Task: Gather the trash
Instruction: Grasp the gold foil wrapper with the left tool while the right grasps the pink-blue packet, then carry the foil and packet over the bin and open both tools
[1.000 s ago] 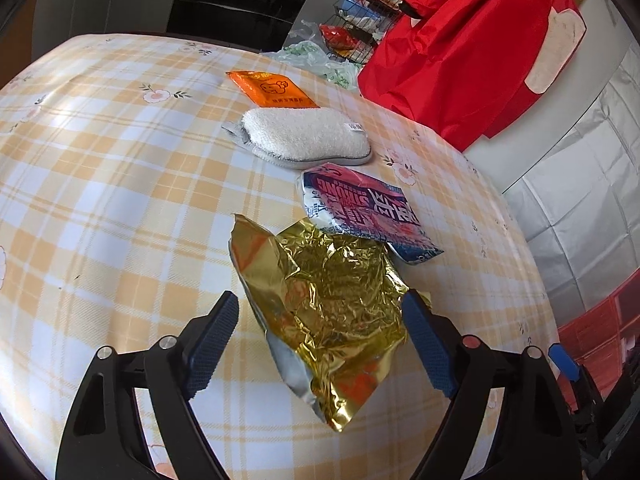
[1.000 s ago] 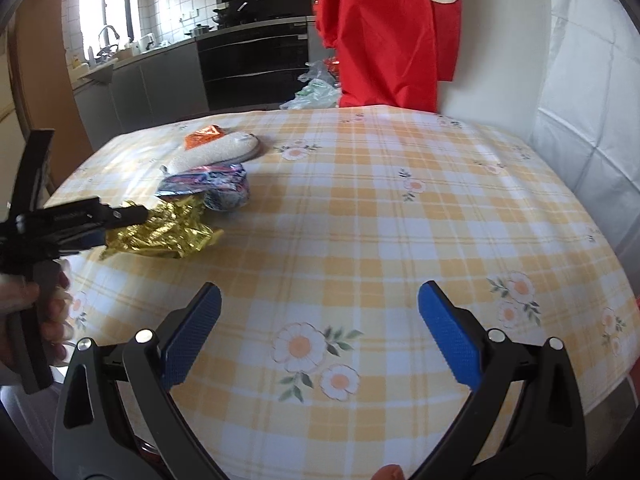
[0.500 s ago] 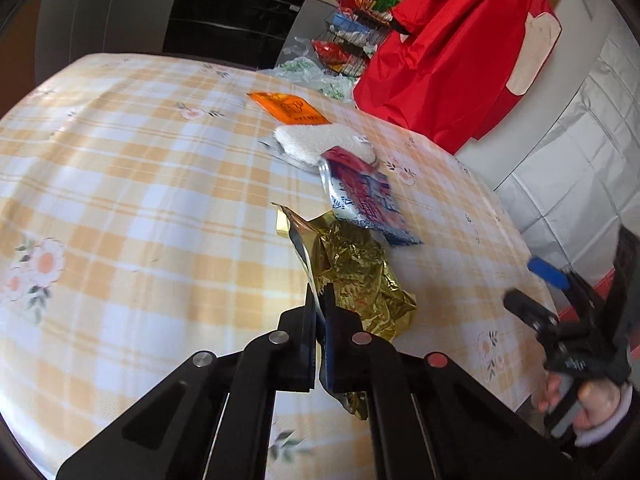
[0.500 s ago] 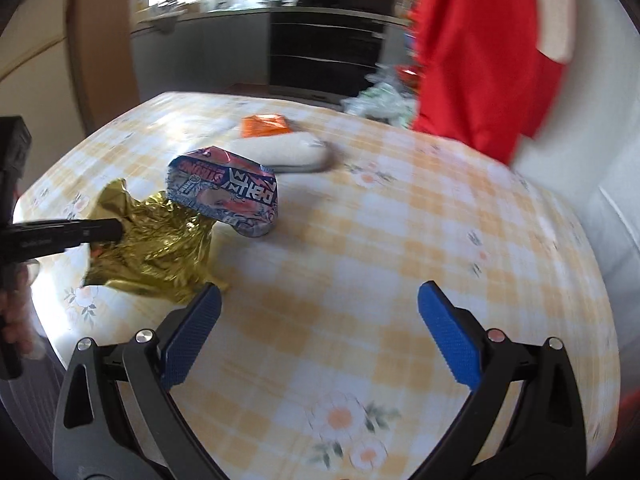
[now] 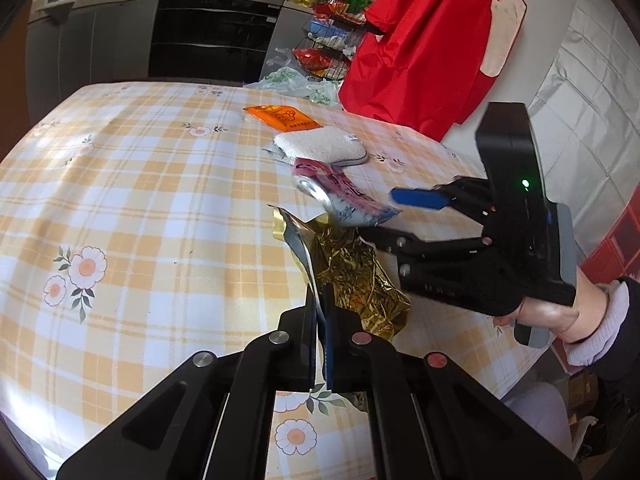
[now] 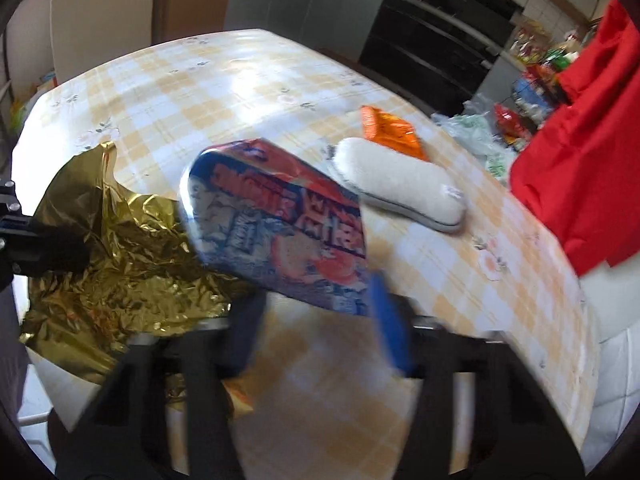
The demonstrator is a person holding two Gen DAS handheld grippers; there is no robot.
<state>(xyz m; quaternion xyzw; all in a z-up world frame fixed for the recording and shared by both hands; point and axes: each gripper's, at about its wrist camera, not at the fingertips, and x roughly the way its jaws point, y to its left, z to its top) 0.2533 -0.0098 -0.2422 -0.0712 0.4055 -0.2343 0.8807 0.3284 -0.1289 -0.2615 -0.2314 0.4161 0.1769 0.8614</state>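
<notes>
A crumpled gold foil wrapper [image 5: 356, 272] [image 6: 120, 248] is pinched at its edge by my left gripper [image 5: 320, 300], which is shut on it and holds it tilted just off the checked tablecloth [image 5: 140, 200]. Beyond it lies a red-and-blue snack wrapper [image 5: 344, 196] [image 6: 280, 224]. My right gripper [image 6: 316, 320] [image 5: 378, 213] comes in from the right, its jaws closing. The wrapper's near end lies between the blue pads, which are blurred and stand apart from it. A hand in a dark sleeve holds that gripper.
Farther back on the table lie a white fluffy pad [image 5: 324, 146] [image 6: 400, 184] and an orange packet [image 5: 286, 118] [image 6: 390, 132]. A red cloth [image 5: 432, 40] hangs beyond the far edge, beside a wire rack of groceries [image 5: 328, 48] and plastic bags.
My left gripper shut on the gold wrapper and raised its edge. My right gripper swung across to the red-and-blue wrapper, rolled, and its wide jaws narrowed around the wrapper's end.
</notes>
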